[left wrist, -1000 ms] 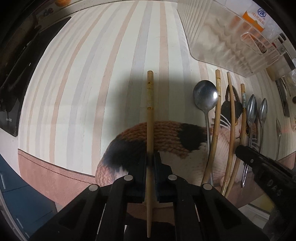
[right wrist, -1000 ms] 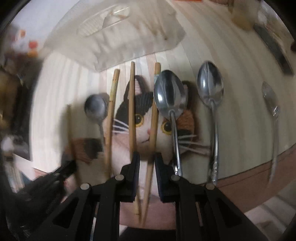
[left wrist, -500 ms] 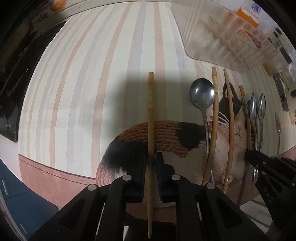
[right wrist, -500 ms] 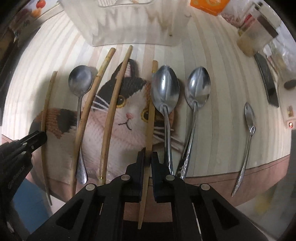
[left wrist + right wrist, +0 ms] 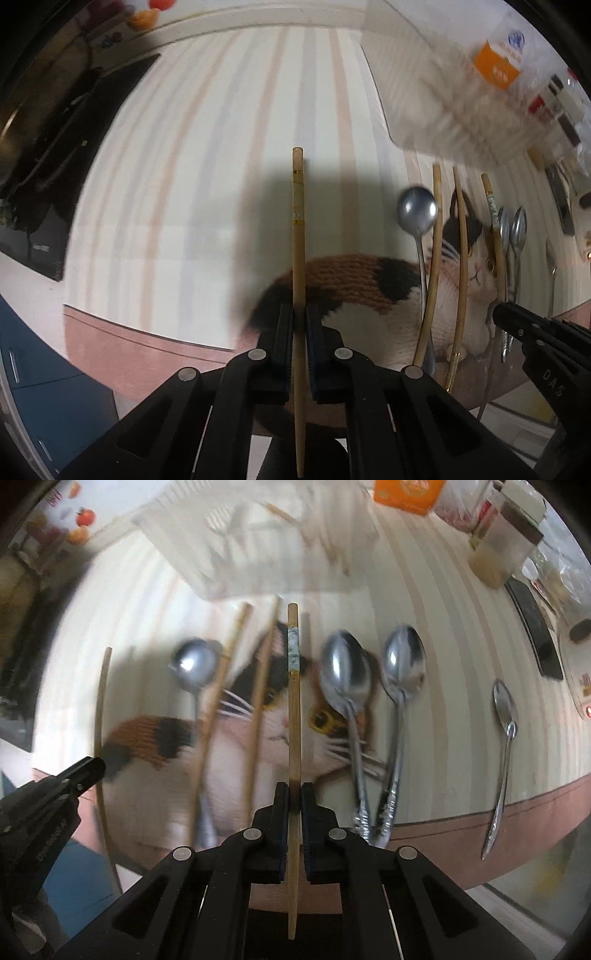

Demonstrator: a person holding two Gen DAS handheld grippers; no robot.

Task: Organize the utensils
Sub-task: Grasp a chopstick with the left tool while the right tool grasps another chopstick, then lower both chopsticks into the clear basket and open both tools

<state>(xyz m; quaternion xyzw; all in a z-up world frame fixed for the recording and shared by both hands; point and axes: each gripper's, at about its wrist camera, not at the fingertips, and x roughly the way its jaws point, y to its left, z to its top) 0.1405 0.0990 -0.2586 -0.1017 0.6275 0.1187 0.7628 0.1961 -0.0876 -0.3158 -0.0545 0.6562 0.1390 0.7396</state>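
My left gripper [image 5: 300, 314] is shut on a bamboo chopstick [image 5: 297, 236] and holds it above the striped tablecloth [image 5: 207, 177]. My right gripper [image 5: 293, 792] is shut on a second chopstick [image 5: 293, 709] with a patterned band, lifted over the cat-print mat [image 5: 236, 746]. Two more chopsticks [image 5: 258, 694] and a round spoon [image 5: 194, 664] lie on the mat to its left. Two steel spoons [image 5: 347, 679] lie to its right, and a small spoon [image 5: 504, 716] lies further right. A clear plastic utensil tray [image 5: 258, 542] stands at the back.
An orange box [image 5: 406, 493] and a jar [image 5: 506, 542] stand behind the tray on the right. A black remote-like object [image 5: 535, 627] lies far right. Dark items [image 5: 44, 155] lie on the left. The table's front edge [image 5: 480, 819] is near.
Both grippers have lifted their chopsticks off the mat and risen. The right gripper, open around its chopstick a second ago, has shut on it.
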